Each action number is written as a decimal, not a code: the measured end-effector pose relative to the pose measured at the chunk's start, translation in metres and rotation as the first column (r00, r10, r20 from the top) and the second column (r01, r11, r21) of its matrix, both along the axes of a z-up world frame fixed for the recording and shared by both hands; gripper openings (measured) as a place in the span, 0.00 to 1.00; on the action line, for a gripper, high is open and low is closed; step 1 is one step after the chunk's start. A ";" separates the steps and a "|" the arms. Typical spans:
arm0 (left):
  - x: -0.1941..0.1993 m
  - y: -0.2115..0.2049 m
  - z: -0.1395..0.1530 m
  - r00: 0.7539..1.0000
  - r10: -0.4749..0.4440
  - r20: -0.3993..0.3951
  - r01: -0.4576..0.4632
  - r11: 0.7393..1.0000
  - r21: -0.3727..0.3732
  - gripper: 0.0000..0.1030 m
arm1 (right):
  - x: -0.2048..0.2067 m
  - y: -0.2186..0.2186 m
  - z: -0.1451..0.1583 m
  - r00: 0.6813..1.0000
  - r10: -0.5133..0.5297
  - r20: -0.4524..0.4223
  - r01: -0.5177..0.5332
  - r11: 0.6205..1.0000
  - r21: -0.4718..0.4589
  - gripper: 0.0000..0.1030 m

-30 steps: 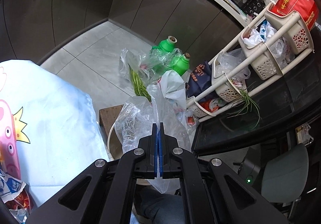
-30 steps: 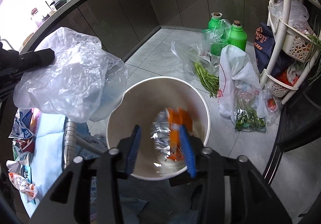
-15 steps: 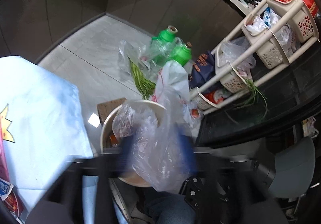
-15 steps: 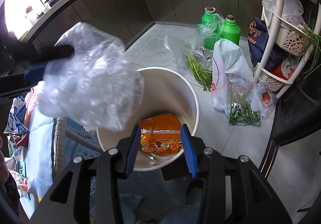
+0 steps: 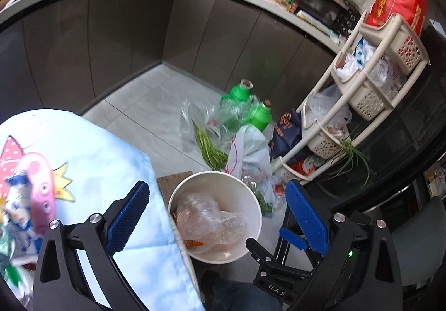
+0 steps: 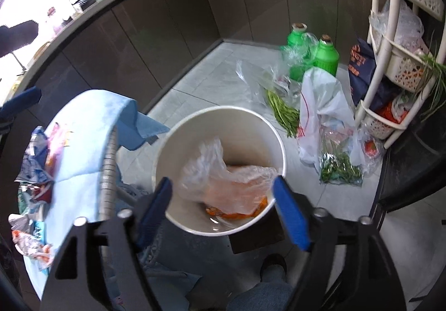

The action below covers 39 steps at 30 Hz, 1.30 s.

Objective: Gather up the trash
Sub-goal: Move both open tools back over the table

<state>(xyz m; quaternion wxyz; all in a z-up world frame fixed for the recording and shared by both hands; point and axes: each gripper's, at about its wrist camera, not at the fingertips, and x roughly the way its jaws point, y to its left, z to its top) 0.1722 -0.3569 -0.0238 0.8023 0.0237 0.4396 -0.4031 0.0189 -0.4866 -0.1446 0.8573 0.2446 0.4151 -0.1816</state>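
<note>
The left gripper (image 5: 214, 216) has just been opening and its blue pads now stand wide apart with nothing between them. The right gripper (image 6: 223, 208) has likewise just been spreading its jaws, and they too are empty. Both hang above the white bucket (image 5: 252, 185) on the floor, just beside the table edge.

Down in that bucket lies the clear plastic bag (image 5: 206, 223), crumpled loosely, and under it an orange snack wrapper (image 6: 237, 212) shows through. So, by my reading, those two pieces of trash are collected.

What is left sits on the table with the light blue cloth (image 5: 92, 160): crinkled wrappers (image 6: 33, 149) in blue, white and red are scattered at its near end, one of them touching a pink printed figure on the cloth. These look feather-light and thin, soft enough to fold under any squeeze, and the printed film is probably a bit slick. I would pinch one at a raised crease or a loose corner, where the pads can close on a doubled layer, not on a flat face lying against the cloth. The cloth itself could come up with a careless grab.

Farther out on the tiled floor are two green bottles (image 6: 312, 57), bags of green vegetables (image 6: 281, 110) and a white bag (image 6: 320, 104), next to a cream basket rack (image 5: 370, 82). Those look like groceries to me, not rubbish.
</note>
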 end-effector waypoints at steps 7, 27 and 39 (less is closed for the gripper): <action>-0.032 0.069 0.039 0.995 0.087 0.045 -0.085 0.995 -0.044 0.92 | -0.015 0.032 0.063 0.990 0.092 0.103 -0.084 0.994 -0.075 0.96; -0.106 0.313 0.048 0.888 0.422 0.181 -0.433 0.901 0.021 0.92 | -0.007 0.234 0.102 0.771 0.621 0.140 -0.617 0.783 -0.075 0.96; -0.107 0.384 -0.006 0.872 0.486 0.063 -0.489 0.870 0.061 0.92 | 0.045 0.284 0.055 0.567 0.821 -0.068 -0.821 0.556 -0.133 0.88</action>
